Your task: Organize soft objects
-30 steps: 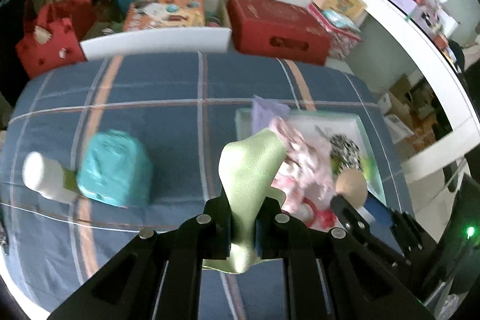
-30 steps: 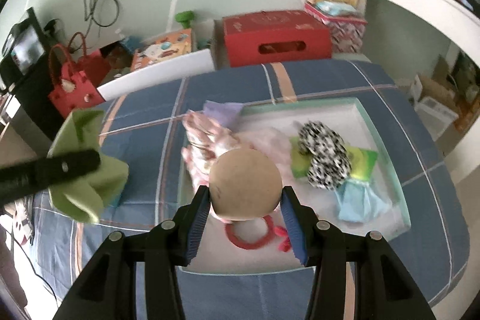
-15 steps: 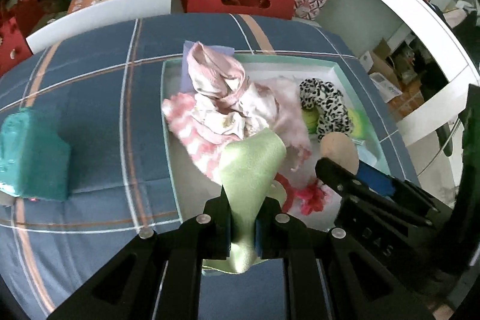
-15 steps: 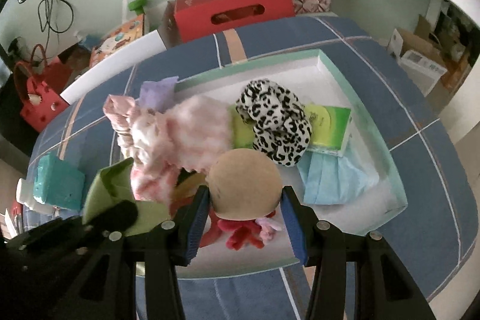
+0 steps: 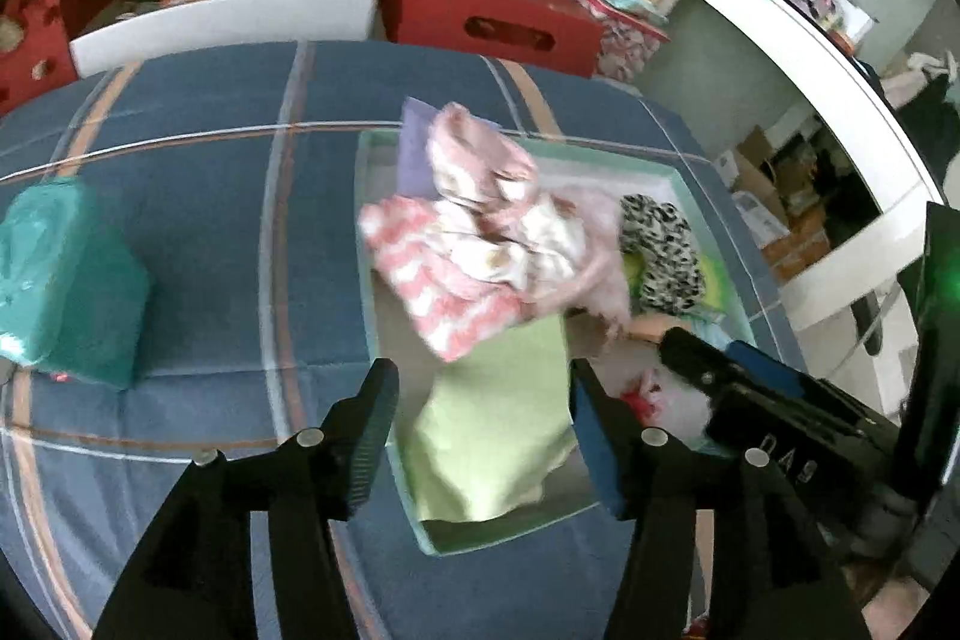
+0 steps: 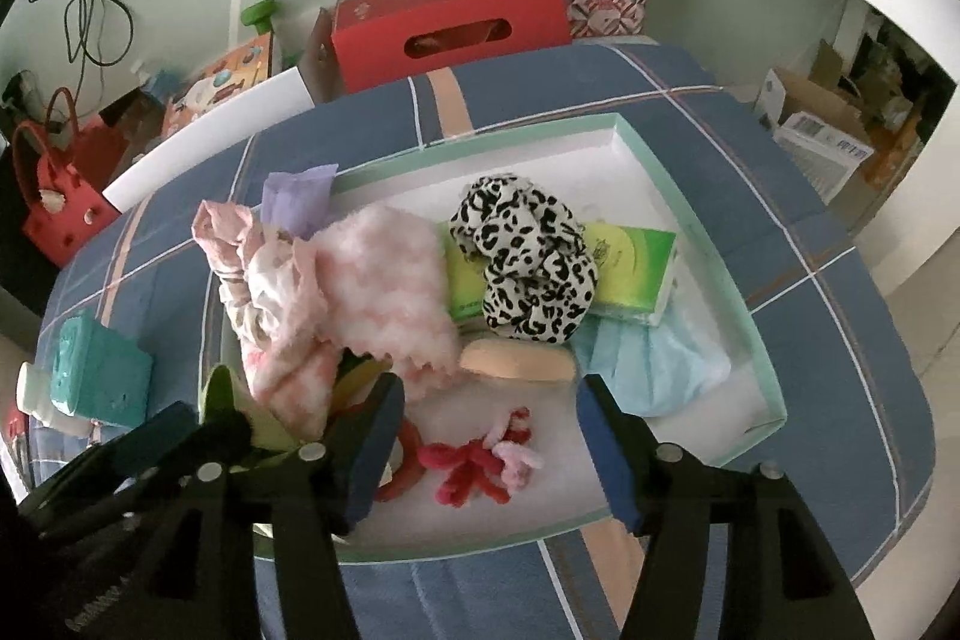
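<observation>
Green cloth [image 5: 498,418] in tray [image 6: 753,340], left gripper [image 5: 483,406] just opened (pads clear)

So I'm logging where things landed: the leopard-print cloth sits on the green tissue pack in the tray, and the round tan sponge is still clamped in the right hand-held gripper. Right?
Not quite. In the right wrist view the tan sponge lies loose in the tray, beyond the right hand-held gripper, whose jaws have just been opening and hold nothing. The leopard-print cloth does sit on the green tissue pack.
</observation>
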`<act>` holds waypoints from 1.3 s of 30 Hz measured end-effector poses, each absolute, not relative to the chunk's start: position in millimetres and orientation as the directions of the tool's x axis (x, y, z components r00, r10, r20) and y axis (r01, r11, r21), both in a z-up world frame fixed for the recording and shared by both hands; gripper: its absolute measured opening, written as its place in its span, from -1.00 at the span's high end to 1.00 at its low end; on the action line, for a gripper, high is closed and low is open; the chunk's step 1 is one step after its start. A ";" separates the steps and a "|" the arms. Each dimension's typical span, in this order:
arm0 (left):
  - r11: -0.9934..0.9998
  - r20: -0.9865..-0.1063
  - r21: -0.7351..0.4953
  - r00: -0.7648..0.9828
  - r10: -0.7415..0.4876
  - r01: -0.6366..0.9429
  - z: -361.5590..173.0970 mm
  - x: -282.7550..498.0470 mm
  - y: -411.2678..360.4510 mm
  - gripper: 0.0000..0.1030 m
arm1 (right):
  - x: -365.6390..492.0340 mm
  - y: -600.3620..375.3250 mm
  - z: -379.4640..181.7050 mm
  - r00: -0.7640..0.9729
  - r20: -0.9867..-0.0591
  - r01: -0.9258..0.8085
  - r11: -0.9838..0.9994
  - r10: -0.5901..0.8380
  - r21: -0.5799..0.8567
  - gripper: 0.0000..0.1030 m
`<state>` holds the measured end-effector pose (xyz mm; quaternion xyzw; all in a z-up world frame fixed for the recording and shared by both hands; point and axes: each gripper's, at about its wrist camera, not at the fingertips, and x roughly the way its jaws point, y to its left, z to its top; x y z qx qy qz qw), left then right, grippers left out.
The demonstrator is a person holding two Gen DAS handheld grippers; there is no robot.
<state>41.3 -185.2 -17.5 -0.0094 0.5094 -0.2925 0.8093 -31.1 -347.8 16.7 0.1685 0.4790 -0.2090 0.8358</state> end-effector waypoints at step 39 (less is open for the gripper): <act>0.981 -0.852 0.153 0.519 0.069 0.120 -24.3 7.2 -44.0 -0.91 | -43.3 -219.9 5.5 0.440 -0.881 0.276 0.960 -0.176 -0.053 -1.00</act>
